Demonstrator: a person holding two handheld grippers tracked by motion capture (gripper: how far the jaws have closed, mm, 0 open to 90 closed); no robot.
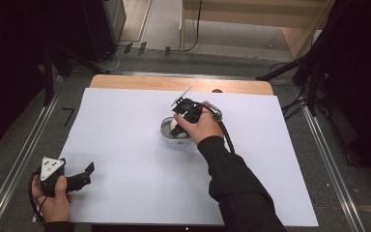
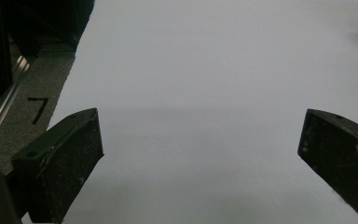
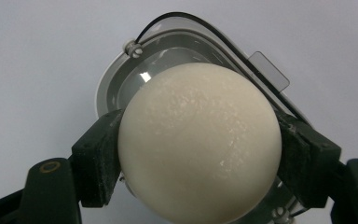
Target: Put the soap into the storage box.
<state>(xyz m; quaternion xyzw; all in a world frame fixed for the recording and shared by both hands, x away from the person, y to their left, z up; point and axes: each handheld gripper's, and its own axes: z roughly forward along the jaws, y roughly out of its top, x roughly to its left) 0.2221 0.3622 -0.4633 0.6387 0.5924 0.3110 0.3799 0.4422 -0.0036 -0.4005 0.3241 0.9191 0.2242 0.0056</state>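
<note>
We saw the right tool (image 3: 200, 154) clamped on a pale, round ball (image 3: 199, 140), its 2 jaws pressing opposite sides near the widest part, directly above a small clear container (image 3: 121, 88) that sat near the middle of the white tabletop (image 1: 125, 193). In the high view the right hand (image 1: 204, 126) covered most of the container (image 1: 166, 131), so we could not tell whether the ball touched its floor or hung just over it. The left tool (image 2: 200, 154) lay released and empty, jaws wide apart, near the tabletop's front left corner (image 1: 79, 180), well away from the work. Our main worry was the grip: a smooth round thing held at 2 small contacts could squirt out if the squeeze slackened or the hand tilted, and then roll across the bare tabletop. The ball also looked nearly as wide as the container's opening (the rim showed close around it), so a slightly off-centre descent might catch the rim and tip or shove the light container, which nothing was steadying.
</note>
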